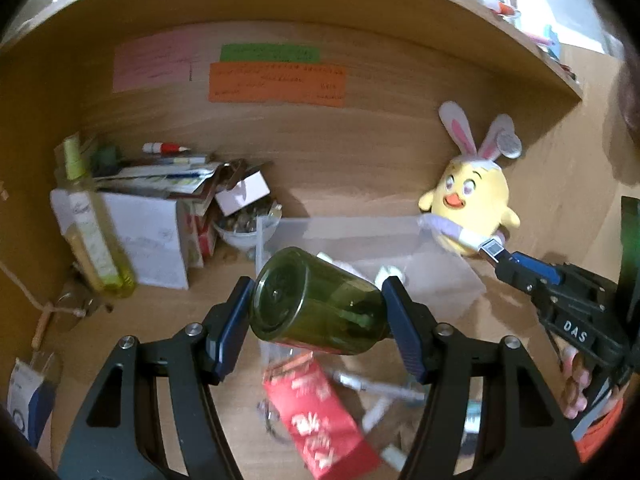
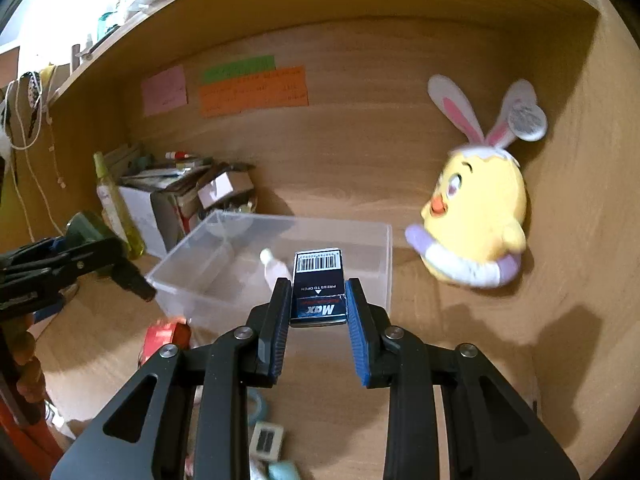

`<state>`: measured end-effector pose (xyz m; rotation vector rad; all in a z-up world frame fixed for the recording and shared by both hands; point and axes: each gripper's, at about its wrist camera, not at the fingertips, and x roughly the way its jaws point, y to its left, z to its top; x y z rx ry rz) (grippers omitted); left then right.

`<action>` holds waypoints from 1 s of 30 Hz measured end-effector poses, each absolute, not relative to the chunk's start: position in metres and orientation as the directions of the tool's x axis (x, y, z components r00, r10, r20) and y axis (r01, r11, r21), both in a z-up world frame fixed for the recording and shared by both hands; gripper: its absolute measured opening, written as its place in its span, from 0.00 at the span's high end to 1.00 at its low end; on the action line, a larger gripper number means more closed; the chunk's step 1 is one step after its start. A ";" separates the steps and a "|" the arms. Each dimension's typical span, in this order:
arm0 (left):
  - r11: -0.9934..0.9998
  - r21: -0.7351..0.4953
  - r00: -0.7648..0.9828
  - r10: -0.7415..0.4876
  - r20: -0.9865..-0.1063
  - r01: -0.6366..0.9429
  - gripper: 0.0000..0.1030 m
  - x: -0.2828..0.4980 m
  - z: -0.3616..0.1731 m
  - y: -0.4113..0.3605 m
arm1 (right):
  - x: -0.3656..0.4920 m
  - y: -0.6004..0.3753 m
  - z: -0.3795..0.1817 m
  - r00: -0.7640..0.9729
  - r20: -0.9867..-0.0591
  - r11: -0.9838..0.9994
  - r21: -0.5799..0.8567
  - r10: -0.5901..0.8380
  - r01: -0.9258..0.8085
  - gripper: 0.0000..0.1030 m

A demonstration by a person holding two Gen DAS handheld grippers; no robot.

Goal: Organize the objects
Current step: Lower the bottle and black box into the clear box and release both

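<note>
My left gripper is shut on a dark green translucent cup that lies on its side between the pads, its base toward the camera. My right gripper is shut on a small blue staples box with a barcode and "Max" printed on it. Both are held above the wooden desk, near a clear plastic bin with a small white bottle inside. In the left wrist view the right gripper reaches in from the right with the box. The left gripper shows at the left of the right wrist view.
A yellow plush chick with rabbit ears leans in the back right corner. Boxes, papers and a tall yellow-green bottle crowd the back left. A red packet, pens and small items lie on the desk below the grippers. Coloured notes hang on the back wall.
</note>
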<state>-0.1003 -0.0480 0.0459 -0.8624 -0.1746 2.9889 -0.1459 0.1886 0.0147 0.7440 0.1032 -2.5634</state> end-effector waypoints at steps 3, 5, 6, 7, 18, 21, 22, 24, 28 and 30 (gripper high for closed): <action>-0.993 -0.117 -0.835 0.057 -0.547 0.009 0.37 -0.124 0.044 -0.048 | -0.165 0.181 0.017 -0.737 -0.534 -0.886 0.048 -0.413 0.462 0.76; -0.993 -0.120 -0.819 0.064 -0.570 0.006 0.37 -0.140 0.039 -0.048 | -0.179 0.175 0.015 -0.723 -0.553 -0.883 0.049 -0.413 0.467 0.76; -0.992 -0.125 -0.806 0.070 -0.587 0.005 0.37 -0.150 0.034 -0.048 | -0.186 0.172 0.013 -0.715 -0.565 -0.881 0.049 -0.413 0.470 0.76; -0.991 -0.130 -0.791 0.078 -0.607 0.002 0.37 -0.160 0.029 -0.048 | -0.192 0.169 0.010 -0.708 -0.577 -0.881 0.045 -0.407 0.470 0.76; -0.994 -0.106 -0.699 0.096 -0.708 -0.029 0.37 -0.209 -0.012 -0.033 | -0.244 0.140 -0.043 -0.560 -0.732 -0.859 0.068 -0.389 0.507 0.76; -0.993 -0.114 -0.681 0.108 -0.724 -0.036 0.37 -0.214 -0.018 -0.032 | -0.247 0.136 -0.050 -0.543 -0.745 -0.856 0.069 -0.386 0.513 0.76; -0.993 -0.115 -0.676 0.111 -0.729 -0.039 0.37 -0.216 -0.020 -0.031 | -0.248 0.134 -0.052 -0.540 -0.751 -0.854 0.061 -0.380 0.517 0.76; -0.993 -0.112 -0.667 0.112 -0.737 -0.043 0.37 -0.218 -0.023 -0.030 | -0.248 0.130 -0.055 -0.539 -0.757 -0.853 0.045 -0.369 0.520 0.76; -0.992 -0.113 -0.646 0.126 -0.753 -0.061 0.37 -0.220 -0.028 -0.028 | -0.245 0.127 -0.054 -0.556 -0.754 -0.854 0.013 -0.351 0.521 0.76; -0.992 -0.106 -0.644 0.121 -0.755 -0.062 0.37 -0.220 -0.029 -0.027 | -0.244 0.126 -0.053 -0.566 -0.752 -0.856 -0.006 -0.337 0.518 0.76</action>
